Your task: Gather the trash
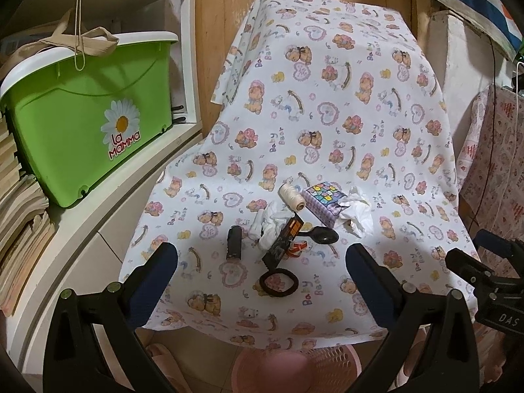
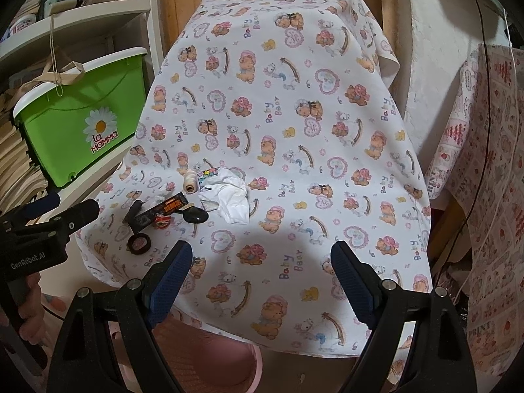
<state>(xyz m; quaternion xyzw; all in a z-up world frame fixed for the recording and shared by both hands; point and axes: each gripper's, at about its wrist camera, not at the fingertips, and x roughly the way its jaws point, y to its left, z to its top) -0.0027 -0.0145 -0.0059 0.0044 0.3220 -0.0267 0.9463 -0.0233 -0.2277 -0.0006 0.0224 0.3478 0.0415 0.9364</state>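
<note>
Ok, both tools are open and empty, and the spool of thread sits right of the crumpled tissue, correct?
Not quite. The left tool and right tool are open and empty, but the left wrist view shows the spool of thread left of the crumpled tissue.

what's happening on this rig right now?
A person holds two handheld grippers over a table draped in a bear-print cloth. Left gripper and right gripper are both open and empty. A small pile sits untouched on the cloth: crumpled white tissue, cream thread spool, black plastic spoon, black hair tie. A pink basket waits below the table edge.
</note>
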